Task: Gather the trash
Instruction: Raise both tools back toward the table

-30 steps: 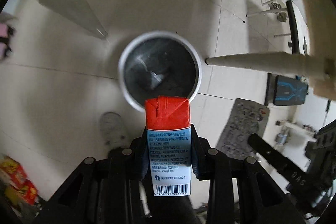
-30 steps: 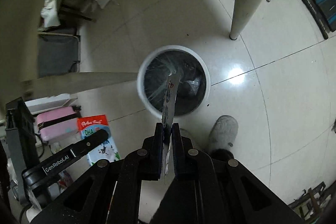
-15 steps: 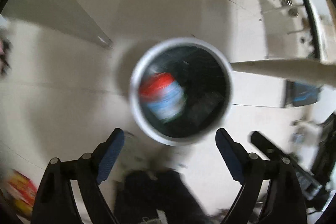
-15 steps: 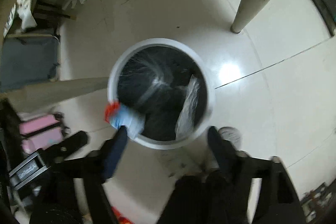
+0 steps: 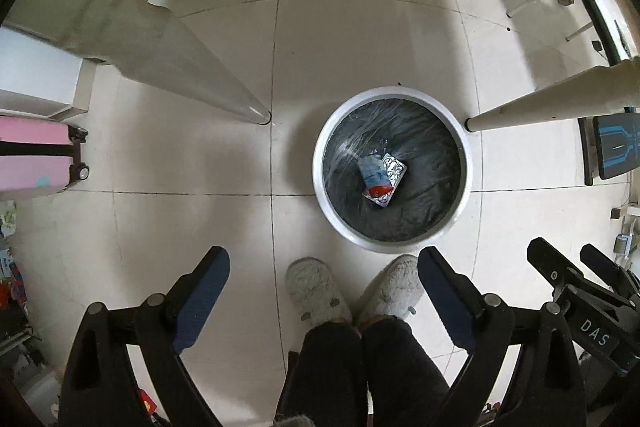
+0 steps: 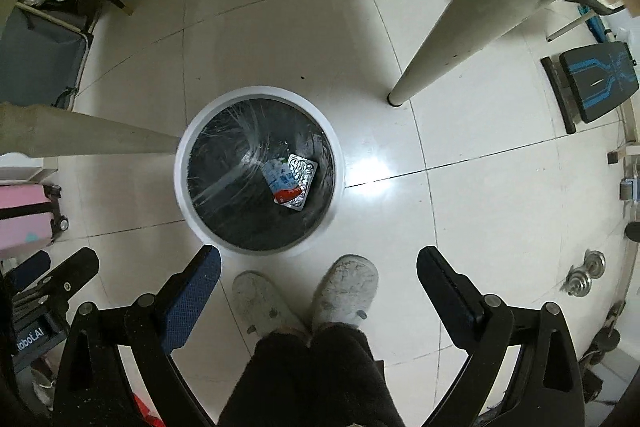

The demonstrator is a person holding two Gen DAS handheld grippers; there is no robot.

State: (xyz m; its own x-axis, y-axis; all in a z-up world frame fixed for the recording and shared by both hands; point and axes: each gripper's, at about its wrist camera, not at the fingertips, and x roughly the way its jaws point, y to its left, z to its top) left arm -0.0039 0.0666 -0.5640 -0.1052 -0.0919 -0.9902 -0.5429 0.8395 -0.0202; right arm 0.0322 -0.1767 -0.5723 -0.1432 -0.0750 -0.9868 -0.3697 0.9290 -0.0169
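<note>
Two pieces of trash, a carton (image 5: 375, 175) and a foil wrapper (image 5: 394, 169), lie together at the bottom of the bin (image 5: 390, 94). I see both my left gripper (image 5: 322, 295) and right gripper (image 6: 318, 293) have just been opening, jaws wide with nothing between them. I judge this drop done; no other trash is clearly visible on the floor (image 5: 192, 147).

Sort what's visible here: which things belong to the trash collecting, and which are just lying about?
Part of the job:
- round white bin with black liner
- red-and-blue drink carton in it
- silver foil blister sheet beside the carton
- both open grippers

Lying about:
- pink suitcase
- cream table legs
- black-and-blue bench pad
</note>
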